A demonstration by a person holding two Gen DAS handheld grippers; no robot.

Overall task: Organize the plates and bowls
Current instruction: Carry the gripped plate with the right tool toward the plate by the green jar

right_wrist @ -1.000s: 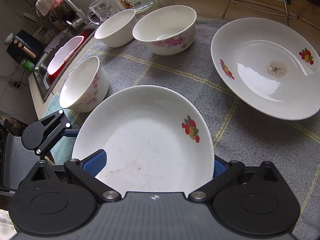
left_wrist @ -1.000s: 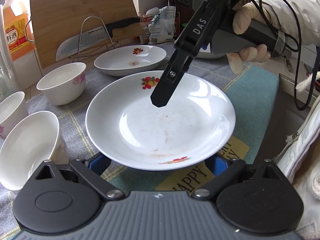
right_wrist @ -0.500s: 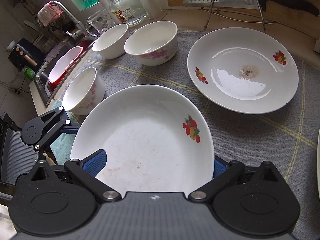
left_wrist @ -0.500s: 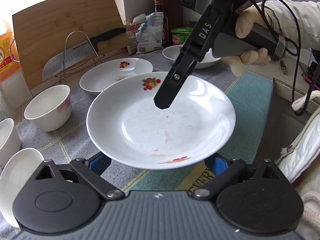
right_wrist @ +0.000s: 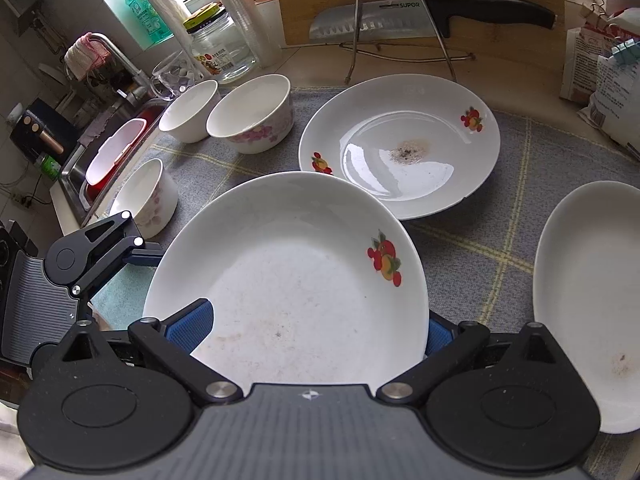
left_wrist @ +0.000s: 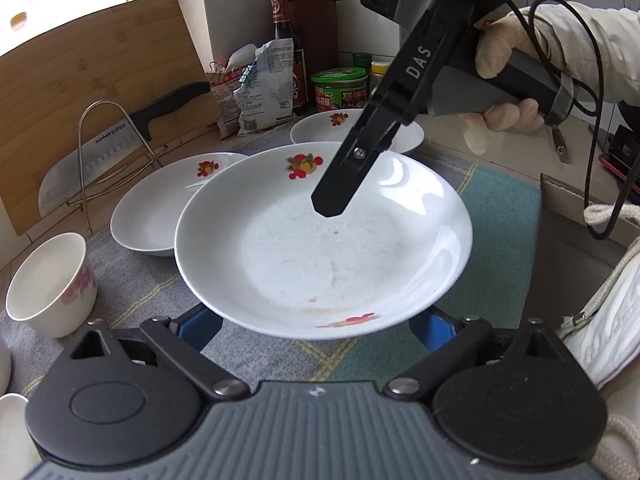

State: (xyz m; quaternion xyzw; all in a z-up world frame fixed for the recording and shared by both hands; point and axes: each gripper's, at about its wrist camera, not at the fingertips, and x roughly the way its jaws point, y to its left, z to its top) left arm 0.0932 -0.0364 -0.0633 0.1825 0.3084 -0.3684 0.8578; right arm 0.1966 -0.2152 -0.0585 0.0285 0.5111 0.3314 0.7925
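A white deep plate with a fruit print [left_wrist: 320,240] [right_wrist: 296,280] is held in the air above the mat by both grippers. My left gripper [left_wrist: 316,324] is shut on its near rim; it shows at the left in the right wrist view [right_wrist: 132,256]. My right gripper [right_wrist: 316,336] is shut on the opposite rim, one finger [left_wrist: 340,188] lying over the plate. A second fruit-print plate [right_wrist: 400,148] [left_wrist: 160,208] lies on the mat behind. A third plate [right_wrist: 588,300] [left_wrist: 356,128] lies to the right. Three floral bowls [right_wrist: 252,114] [right_wrist: 190,110] [right_wrist: 146,196] stand at the left.
A cleaver on a wire stand [right_wrist: 400,20] leans against a wooden board [left_wrist: 92,96]. Bottles, a jar and food bags [left_wrist: 264,84] stand at the back. A sink [right_wrist: 108,152] with a pink dish lies at the counter's left end. A grey-green mat [right_wrist: 520,220] covers the counter.
Both grippers have lifted the plate and carried it toward the plate by the knife stand. The bowls have slid left and farther away in both views.
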